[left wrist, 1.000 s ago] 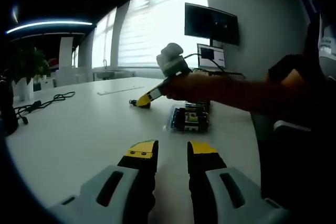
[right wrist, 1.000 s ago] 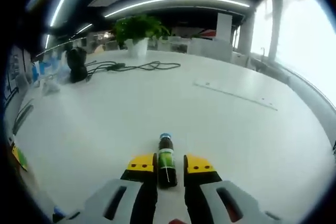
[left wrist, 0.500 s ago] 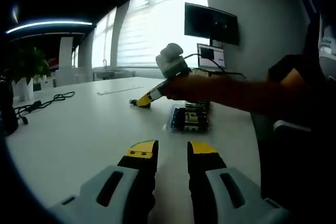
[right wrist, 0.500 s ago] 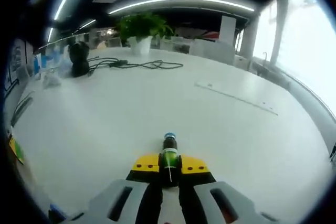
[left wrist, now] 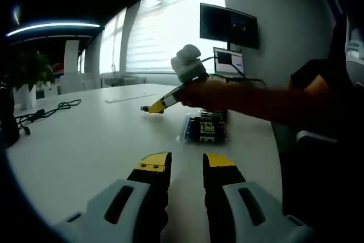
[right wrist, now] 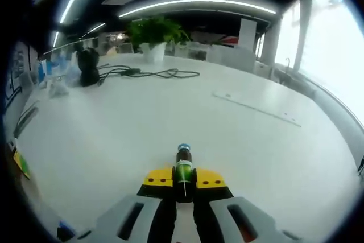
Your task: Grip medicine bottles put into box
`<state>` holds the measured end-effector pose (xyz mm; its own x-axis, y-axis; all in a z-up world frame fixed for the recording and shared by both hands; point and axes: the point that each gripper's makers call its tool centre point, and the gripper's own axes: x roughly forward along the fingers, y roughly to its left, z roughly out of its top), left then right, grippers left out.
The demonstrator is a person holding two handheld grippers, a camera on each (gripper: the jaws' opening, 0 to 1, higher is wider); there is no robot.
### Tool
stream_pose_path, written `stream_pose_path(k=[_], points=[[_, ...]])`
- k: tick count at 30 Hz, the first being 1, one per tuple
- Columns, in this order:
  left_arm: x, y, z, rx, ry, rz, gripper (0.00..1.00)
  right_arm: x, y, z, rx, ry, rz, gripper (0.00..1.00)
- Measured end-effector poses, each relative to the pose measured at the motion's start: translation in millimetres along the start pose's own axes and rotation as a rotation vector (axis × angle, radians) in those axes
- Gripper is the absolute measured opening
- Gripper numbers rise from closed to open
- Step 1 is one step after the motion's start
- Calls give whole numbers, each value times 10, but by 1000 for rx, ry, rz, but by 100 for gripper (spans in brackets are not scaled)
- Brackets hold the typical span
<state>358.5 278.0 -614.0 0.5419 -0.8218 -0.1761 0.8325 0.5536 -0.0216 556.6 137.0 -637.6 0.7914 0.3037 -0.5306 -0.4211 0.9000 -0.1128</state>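
Observation:
A small dark medicine bottle (right wrist: 183, 166) with a green label and blue cap sits between the yellow tips of my right gripper (right wrist: 183, 179), which is shut on it just above the white table (right wrist: 114, 135). In the left gripper view the right gripper (left wrist: 152, 108) reaches in from the right, held by a person's hand, with the bottle at its tip slightly above the table. The clear box (left wrist: 206, 127) holding dark bottles lies on the table just right of it. My left gripper (left wrist: 186, 163) hovers open over the near table with nothing between its jaws.
A potted plant (right wrist: 153, 35), black cables (right wrist: 142, 73) and a black object (right wrist: 87, 66) stand at the table's far side. A monitor (left wrist: 229, 25) and a small screen (left wrist: 228, 61) are beyond the box. The person's sleeve (left wrist: 324, 83) fills the right side.
The right gripper has closed on the bottle and lifted it slightly off the table. The left gripper has stayed still.

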Motion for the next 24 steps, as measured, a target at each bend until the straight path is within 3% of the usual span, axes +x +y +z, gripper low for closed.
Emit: stream_pose_path(k=[24], points=[[2,1,-1,-2,-1,1,16,-326,113,64,-3,-64,15,6]])
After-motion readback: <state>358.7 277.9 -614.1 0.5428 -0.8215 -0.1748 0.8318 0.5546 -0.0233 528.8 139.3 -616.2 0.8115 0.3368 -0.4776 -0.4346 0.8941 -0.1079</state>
